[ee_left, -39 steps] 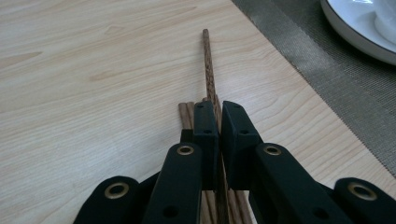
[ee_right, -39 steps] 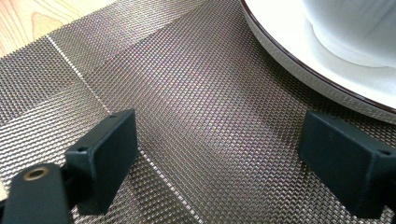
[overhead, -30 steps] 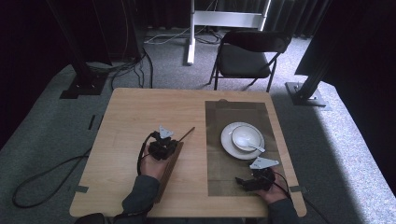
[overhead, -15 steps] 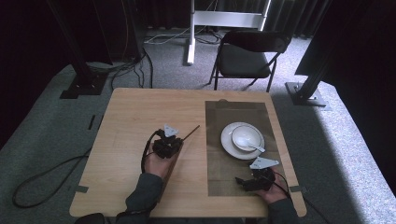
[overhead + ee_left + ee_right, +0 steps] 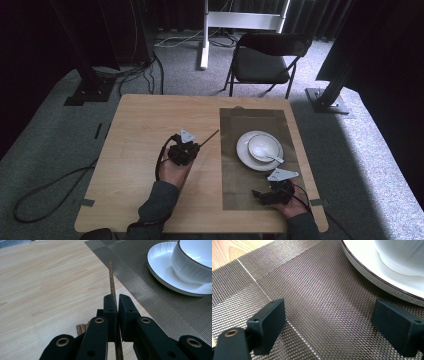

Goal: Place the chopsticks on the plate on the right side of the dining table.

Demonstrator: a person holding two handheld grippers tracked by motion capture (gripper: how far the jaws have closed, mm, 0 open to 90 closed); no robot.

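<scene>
A light wooden table [image 5: 140,130] carries a brown woven placemat [image 5: 255,117] along its right side, reaching from near the far edge almost to the near edge. On the mat's middle sits a white plate [image 5: 243,154] bearing a white bowl [image 5: 265,146].

One plate [image 5: 246,155], one bowl [image 5: 264,146], one placemat [image 5: 250,195], one chopstick [image 5: 209,138].

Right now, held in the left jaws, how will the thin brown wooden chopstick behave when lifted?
The thin brown wooden chopstick probably stays stiff: it juts straight out. It looks light. Gripped near one end, it may pivot.
</scene>
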